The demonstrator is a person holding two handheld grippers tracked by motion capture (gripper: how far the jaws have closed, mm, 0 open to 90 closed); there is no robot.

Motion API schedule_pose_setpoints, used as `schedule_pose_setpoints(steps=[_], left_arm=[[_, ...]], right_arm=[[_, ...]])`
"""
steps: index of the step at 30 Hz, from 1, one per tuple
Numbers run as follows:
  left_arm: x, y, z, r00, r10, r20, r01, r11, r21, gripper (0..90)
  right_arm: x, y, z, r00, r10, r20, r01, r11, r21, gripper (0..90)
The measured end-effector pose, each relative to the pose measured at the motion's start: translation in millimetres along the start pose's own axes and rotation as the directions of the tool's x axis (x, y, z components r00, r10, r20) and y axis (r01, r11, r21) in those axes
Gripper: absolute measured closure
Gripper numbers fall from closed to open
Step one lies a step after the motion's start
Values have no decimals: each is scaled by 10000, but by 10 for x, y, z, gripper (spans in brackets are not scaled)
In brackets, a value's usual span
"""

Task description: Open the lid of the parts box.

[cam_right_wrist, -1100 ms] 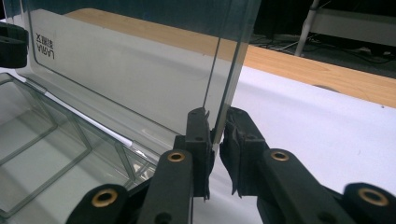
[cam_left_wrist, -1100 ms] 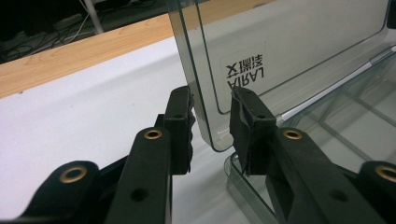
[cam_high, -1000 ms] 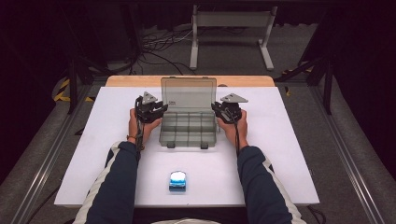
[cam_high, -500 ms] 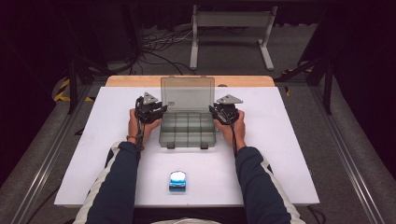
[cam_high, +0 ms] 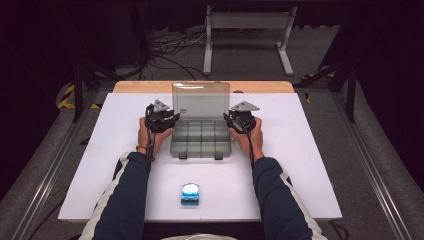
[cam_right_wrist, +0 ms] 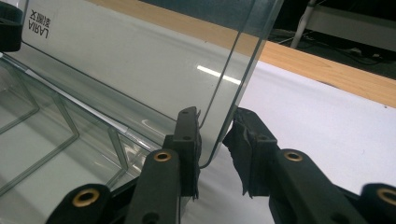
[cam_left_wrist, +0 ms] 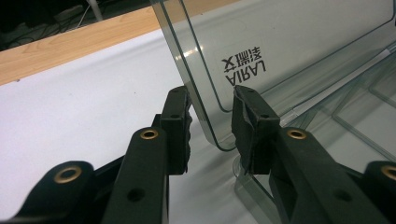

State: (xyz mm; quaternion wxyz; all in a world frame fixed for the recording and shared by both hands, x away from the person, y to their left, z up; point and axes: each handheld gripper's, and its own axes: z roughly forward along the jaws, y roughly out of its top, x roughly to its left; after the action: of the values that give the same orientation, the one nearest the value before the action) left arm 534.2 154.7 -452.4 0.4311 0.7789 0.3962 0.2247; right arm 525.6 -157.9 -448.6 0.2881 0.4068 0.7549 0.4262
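Straddling the upright lid (cam_high: 201,99) of the compartment box (cam_high: 201,140) mid-counter (cam_high: 310,165), left gripper (cam_left_wrist: 211,122) and right gripper (cam_right_wrist: 215,135) fingers just easing apart, unclenched, lid standing free

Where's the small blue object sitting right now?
In the high view, the small blue object lies on the white table near its front edge, between the person's forearms, in front of the clear organizer box.
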Motion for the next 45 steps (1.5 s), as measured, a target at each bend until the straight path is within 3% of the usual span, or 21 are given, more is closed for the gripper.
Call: schedule_pose_setpoints(steps=[14,26,32,35,39,43,45], left_arm=[[9,-24,16,9997,-210,-126,209,9998,-77,659],[-25,-4,27,9996,101,-280,-100,9999,19,699],[-38,30,-8,9987,468,-218,-463,9986,247,726],[-41,42,-38,9985,497,-225,-491,9985,256,719],[-32,80,-112,9959,817,-385,-808,9965,237,708],[-61,90,-215,9927,1171,-280,-1167,9930,170,691],[-62,89,-241,9931,1158,-172,-1156,9932,165,688]], right_arm=[[-2,-17,22,10000,48,76,-47,9999,-156,695],[19,-13,19,10000,-41,89,42,9999,-111,720],[9,-9,-7,10000,79,10,-79,9999,-117,703],[10,-3,-30,10000,10,9,-10,9998,-179,713],[32,14,-43,9998,-185,-82,184,9998,-103,714],[39,35,-86,9994,-90,-341,87,9999,-87,710],[33,41,-118,9990,-75,-448,71,9999,-89,707]])
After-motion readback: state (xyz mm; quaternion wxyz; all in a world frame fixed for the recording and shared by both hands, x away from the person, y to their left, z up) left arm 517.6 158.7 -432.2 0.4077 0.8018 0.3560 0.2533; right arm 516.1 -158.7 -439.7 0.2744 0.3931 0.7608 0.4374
